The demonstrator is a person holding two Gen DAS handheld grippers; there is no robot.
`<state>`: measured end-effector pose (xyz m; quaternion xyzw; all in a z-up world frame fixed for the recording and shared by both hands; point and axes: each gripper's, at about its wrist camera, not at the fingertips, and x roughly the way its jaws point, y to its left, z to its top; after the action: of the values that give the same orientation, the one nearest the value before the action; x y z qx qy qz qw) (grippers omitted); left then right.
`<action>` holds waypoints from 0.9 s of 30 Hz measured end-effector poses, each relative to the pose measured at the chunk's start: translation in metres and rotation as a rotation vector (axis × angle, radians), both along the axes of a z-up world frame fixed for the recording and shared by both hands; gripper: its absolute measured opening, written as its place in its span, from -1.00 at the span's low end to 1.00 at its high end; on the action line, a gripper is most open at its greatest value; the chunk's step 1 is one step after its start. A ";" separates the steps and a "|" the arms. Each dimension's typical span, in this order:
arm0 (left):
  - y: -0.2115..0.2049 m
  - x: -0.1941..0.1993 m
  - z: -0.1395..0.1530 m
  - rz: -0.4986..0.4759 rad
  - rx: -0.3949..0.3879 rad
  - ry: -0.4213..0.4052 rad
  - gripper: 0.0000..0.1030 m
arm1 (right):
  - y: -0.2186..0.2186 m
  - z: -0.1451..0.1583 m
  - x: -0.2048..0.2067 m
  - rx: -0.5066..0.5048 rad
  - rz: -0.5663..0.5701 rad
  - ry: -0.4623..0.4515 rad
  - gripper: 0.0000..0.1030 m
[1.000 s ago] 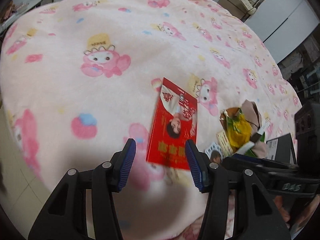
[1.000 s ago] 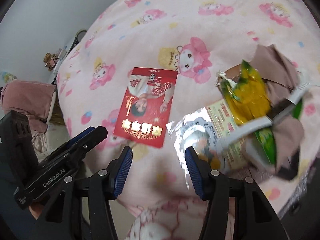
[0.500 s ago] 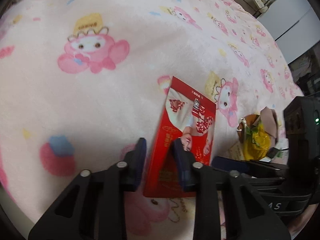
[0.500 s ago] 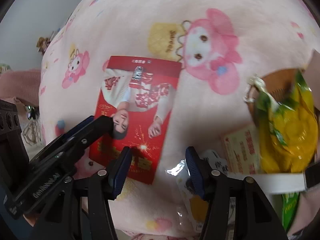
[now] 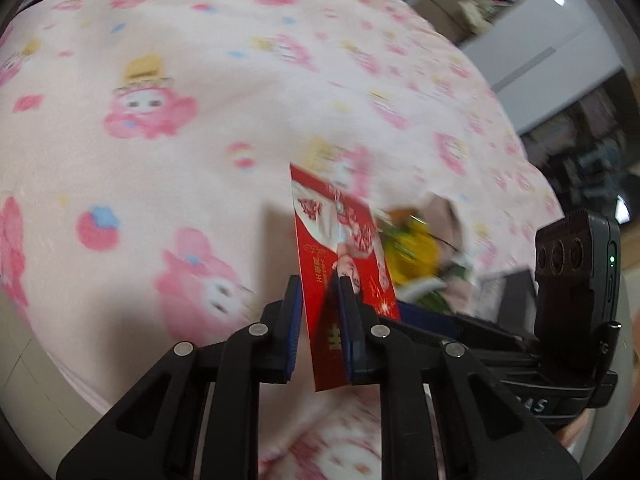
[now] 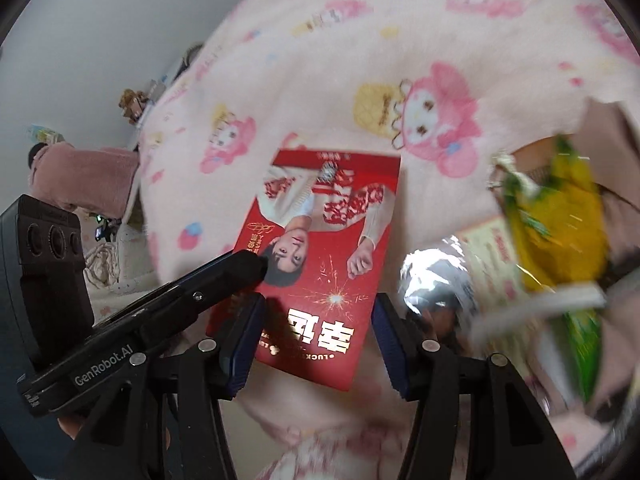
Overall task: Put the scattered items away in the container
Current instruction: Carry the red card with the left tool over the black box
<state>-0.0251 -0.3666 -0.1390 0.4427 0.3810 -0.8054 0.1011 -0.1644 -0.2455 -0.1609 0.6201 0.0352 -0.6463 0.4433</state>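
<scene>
A red card (image 5: 336, 232) printed with a person and gold characters stands tilted up off the pink cartoon blanket (image 5: 160, 160). My left gripper (image 5: 320, 284) is closing on its lower left part, both blue pads against it. In the right wrist view the same red card (image 6: 328, 264) shows face-on, with one left finger (image 6: 224, 276) over its left edge. My right gripper (image 6: 318, 304) is open, hovering above the card's near end and touching nothing. A yellow-green snack bag (image 6: 556, 236) and a silver foil packet (image 6: 436, 276) lie to the right on a beige fabric bag (image 6: 612, 132).
The blanket covers a bed that fills both views. A pink garment (image 6: 80, 176) hangs past the bed's left side. White cabinets (image 5: 540, 40) stand beyond the far right corner. The right gripper's camera body (image 5: 576, 280) sits close beside my left gripper.
My left gripper came down over the card's left edge, closed on it and raised it from flat to tilted up. The right gripper dipped toward the card and drew back, still open.
</scene>
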 end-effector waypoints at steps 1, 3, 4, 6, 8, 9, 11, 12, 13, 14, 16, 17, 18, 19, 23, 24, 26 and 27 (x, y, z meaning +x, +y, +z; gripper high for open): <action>0.008 0.001 0.008 -0.025 0.016 0.013 -0.71 | 0.009 0.008 0.003 0.004 -0.014 0.027 0.01; 0.024 0.004 0.025 -0.072 0.011 0.044 -0.71 | 0.028 0.022 0.007 -0.002 -0.044 0.054 0.01; 0.035 0.006 0.035 -0.100 0.006 0.062 -0.71 | 0.041 0.031 0.011 -0.014 -0.063 0.062 0.01; 0.059 0.009 0.054 -0.160 -0.002 0.101 -0.71 | 0.065 0.048 0.021 -0.038 -0.097 0.090 0.01; 0.081 0.009 0.066 -0.209 -0.012 0.128 -0.71 | 0.093 0.061 0.032 -0.053 -0.139 0.110 0.00; 0.094 0.008 0.072 -0.239 -0.020 0.139 -0.71 | 0.112 0.066 0.037 -0.065 -0.168 0.110 0.01; 0.124 0.006 0.080 -0.309 -0.027 0.159 -0.70 | 0.144 0.073 0.049 -0.080 -0.219 0.112 0.00; 0.135 0.005 0.082 -0.329 -0.024 0.166 -0.69 | 0.161 0.075 0.056 -0.084 -0.249 0.122 0.00; 0.150 0.004 0.083 -0.358 -0.017 0.174 -0.68 | 0.180 0.077 0.063 -0.085 -0.283 0.132 0.00; 0.167 0.002 0.084 -0.392 -0.013 0.177 -0.68 | 0.192 0.080 0.068 -0.084 -0.305 0.138 0.00; 0.194 0.001 0.085 -0.441 -0.015 0.174 -0.68 | 0.227 0.085 0.078 -0.077 -0.369 0.166 0.01; 0.213 0.000 0.086 -0.474 -0.020 0.174 -0.68 | 0.245 0.087 0.082 -0.069 -0.406 0.185 0.01; 0.224 -0.001 0.087 -0.493 -0.024 0.174 -0.67 | 0.260 0.089 0.087 -0.065 -0.431 0.196 0.01; 0.239 -0.002 0.088 -0.518 -0.025 0.173 -0.65 | 0.274 0.090 0.089 -0.064 -0.454 0.204 0.01; 0.288 -0.007 0.089 -0.597 -0.012 0.170 -0.64 | 0.330 0.093 0.100 -0.073 -0.532 0.210 0.01; 0.298 -0.011 0.090 -0.614 -0.008 0.168 -0.64 | 0.344 0.093 0.102 -0.074 -0.549 0.214 0.01; 0.316 -0.018 0.090 -0.638 -0.009 0.166 -0.64 | 0.366 0.095 0.104 -0.071 -0.579 0.226 0.01; 0.327 -0.023 0.090 -0.650 -0.014 0.165 -0.64 | 0.379 0.096 0.103 -0.073 -0.597 0.232 0.01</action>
<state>-0.0485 -0.0396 -0.0488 0.4736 0.2214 -0.8311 -0.1893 -0.0609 0.1339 -0.0648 0.5088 -0.1211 -0.8151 0.2491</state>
